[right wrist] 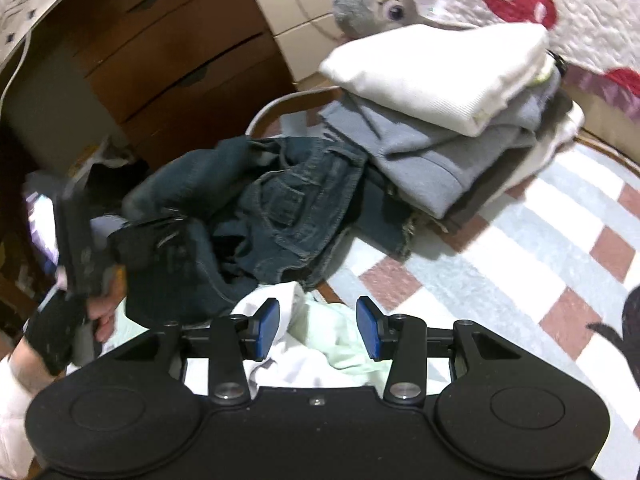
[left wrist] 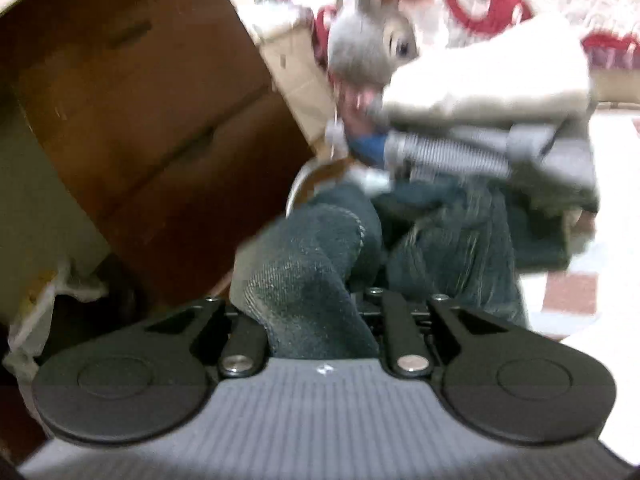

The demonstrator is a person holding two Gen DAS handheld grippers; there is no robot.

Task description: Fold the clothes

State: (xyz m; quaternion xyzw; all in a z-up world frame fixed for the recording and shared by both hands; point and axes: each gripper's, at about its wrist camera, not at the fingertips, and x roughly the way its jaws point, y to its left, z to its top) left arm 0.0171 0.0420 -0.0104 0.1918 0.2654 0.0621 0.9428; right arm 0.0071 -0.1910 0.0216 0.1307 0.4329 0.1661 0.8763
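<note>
Clamping a fold of dark jeans (left wrist: 312, 280), the left claw (left wrist: 320, 320) hides its fingertips in denim. The right claw (right wrist: 316, 326) gapes apart over pale cloth (right wrist: 320, 344), pads clear.

brown wooden drawers (right wrist: 160, 40), checked bedcover (right wrist: 520, 260), white quilt with red pattern (right wrist: 580, 8)

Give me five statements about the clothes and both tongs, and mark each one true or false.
1. The left tongs are shut on the dark jeans. True.
2. The right tongs grip the jeans. False: their blue pads stand apart over pale crumpled cloth.
3. A white folded garment tops the folded pile. True.
4. The grey plush toy lies on the jeans. False: it sits behind the pile.
5. The bedspread is plain blue. False: it is checked.
</note>
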